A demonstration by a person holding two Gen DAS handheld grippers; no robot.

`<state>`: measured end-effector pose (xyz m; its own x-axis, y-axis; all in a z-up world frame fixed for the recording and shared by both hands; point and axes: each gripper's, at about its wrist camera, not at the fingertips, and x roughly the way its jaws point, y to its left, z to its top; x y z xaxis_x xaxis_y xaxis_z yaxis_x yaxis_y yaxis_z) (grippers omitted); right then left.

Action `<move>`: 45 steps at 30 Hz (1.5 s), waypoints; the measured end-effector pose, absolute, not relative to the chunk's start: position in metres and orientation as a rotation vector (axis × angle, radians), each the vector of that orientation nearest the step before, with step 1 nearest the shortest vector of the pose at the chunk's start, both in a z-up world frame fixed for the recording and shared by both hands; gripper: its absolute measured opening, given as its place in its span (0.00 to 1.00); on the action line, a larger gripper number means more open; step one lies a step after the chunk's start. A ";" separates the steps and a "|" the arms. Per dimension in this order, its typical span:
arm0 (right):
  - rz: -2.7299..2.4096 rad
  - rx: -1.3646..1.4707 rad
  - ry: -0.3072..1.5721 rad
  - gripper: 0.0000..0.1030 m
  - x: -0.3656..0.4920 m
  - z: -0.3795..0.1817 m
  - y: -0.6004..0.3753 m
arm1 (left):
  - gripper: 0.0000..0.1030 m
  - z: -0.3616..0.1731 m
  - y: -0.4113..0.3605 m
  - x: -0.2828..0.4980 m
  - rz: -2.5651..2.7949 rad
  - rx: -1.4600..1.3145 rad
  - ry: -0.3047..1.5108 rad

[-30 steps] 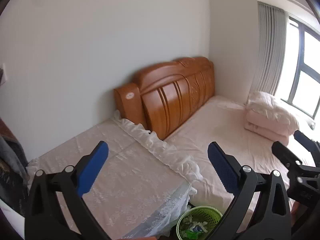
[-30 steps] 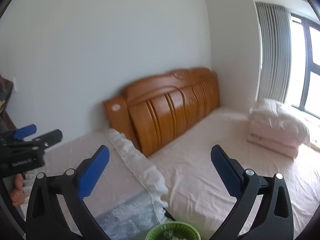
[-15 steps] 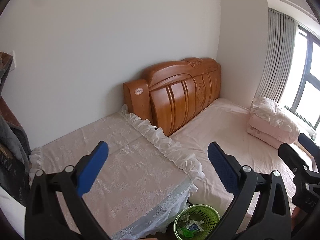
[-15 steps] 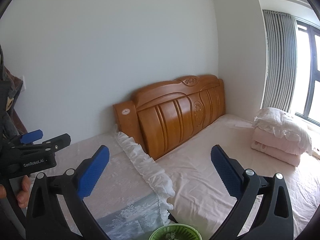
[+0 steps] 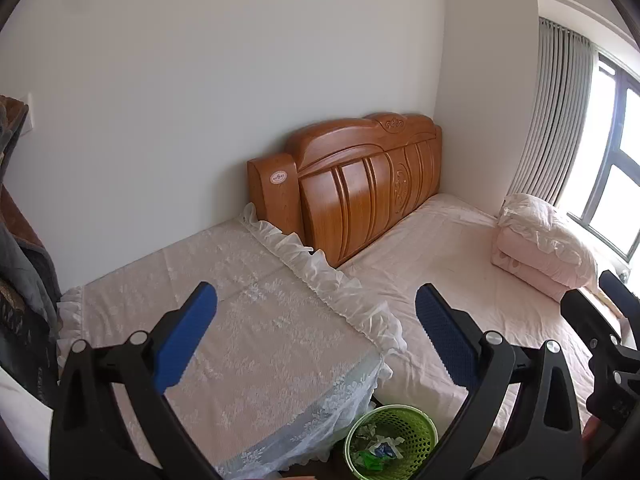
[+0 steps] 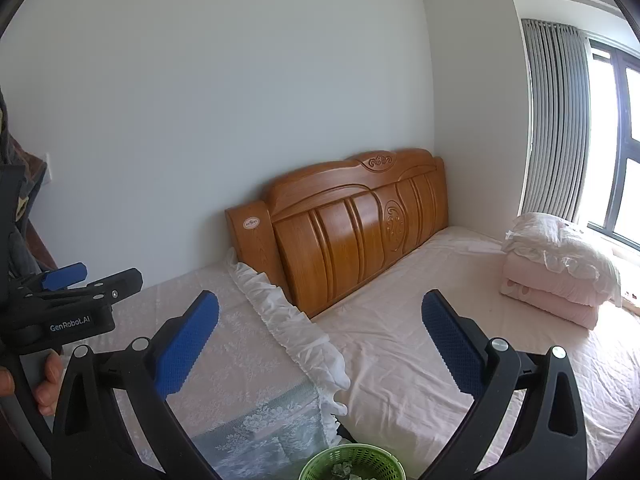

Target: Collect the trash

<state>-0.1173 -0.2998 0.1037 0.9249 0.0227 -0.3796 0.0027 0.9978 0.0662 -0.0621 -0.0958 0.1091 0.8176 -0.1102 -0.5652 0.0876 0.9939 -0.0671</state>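
Note:
A green mesh waste basket [image 5: 390,438] stands on the floor between a lace-covered table and the bed; crumpled paper and wrappers [image 5: 378,448] lie inside it. Its rim also shows at the bottom of the right wrist view [image 6: 352,462]. My left gripper [image 5: 316,324] is open and empty, held high above the table and basket. My right gripper [image 6: 320,326] is open and empty, also held high. The right gripper shows at the right edge of the left wrist view [image 5: 600,320]; the left gripper shows at the left of the right wrist view [image 6: 76,284].
A table with a white lace cloth [image 5: 248,320] stands against the wall. A bed with a pink sheet [image 5: 460,272], a wooden headboard [image 5: 360,184] and folded pink bedding [image 5: 540,240] fills the right. Dark clothing [image 5: 20,248] hangs at the left. A curtained window [image 6: 580,120] is far right.
Both cameras have pulled back and up: the headboard and bed look smaller and farther, and more of the basket shows in the left wrist view. Both grippers stay open.

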 end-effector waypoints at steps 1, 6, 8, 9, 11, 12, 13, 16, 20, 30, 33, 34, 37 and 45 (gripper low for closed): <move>0.012 0.066 0.390 0.98 -0.117 0.104 -0.300 | 0.92 0.109 -0.096 -0.062 -0.104 -0.038 0.604; 0.015 0.069 0.392 0.98 -0.122 0.104 -0.300 | 0.92 0.109 -0.095 -0.062 -0.103 -0.039 0.608; 0.017 0.071 0.392 0.98 -0.122 0.104 -0.299 | 0.92 0.108 -0.095 -0.063 -0.101 -0.039 0.608; 0.017 0.071 0.391 0.98 -0.122 0.104 -0.299 | 0.92 0.108 -0.095 -0.062 -0.100 -0.039 0.609; 0.015 0.070 0.391 0.98 -0.123 0.104 -0.299 | 0.92 0.108 -0.095 -0.062 -0.100 -0.041 0.610; 0.015 0.070 0.391 0.98 -0.123 0.104 -0.299 | 0.92 0.108 -0.096 -0.062 -0.099 -0.040 0.611; 0.016 0.070 0.391 0.98 -0.123 0.104 -0.299 | 0.92 0.108 -0.096 -0.062 -0.099 -0.040 0.611; 0.015 0.068 0.393 0.98 -0.122 0.104 -0.297 | 0.92 0.107 -0.096 -0.062 -0.098 -0.042 0.613; 0.018 0.066 0.396 0.98 -0.121 0.104 -0.297 | 0.92 0.107 -0.097 -0.062 -0.096 -0.040 0.614; 0.018 0.069 0.397 0.98 -0.118 0.103 -0.299 | 0.92 0.105 -0.099 -0.061 -0.098 -0.037 0.617; 0.018 0.068 0.400 0.98 -0.117 0.103 -0.299 | 0.92 0.104 -0.100 -0.061 -0.100 -0.038 0.619; 0.017 0.067 0.400 0.98 -0.117 0.103 -0.299 | 0.92 0.105 -0.101 -0.061 -0.101 -0.038 0.620; 0.018 0.063 0.400 0.98 -0.116 0.102 -0.299 | 0.92 0.104 -0.101 -0.060 -0.103 -0.039 0.621; 0.015 0.062 0.400 0.98 -0.115 0.101 -0.298 | 0.92 0.104 -0.103 -0.059 -0.104 -0.038 0.625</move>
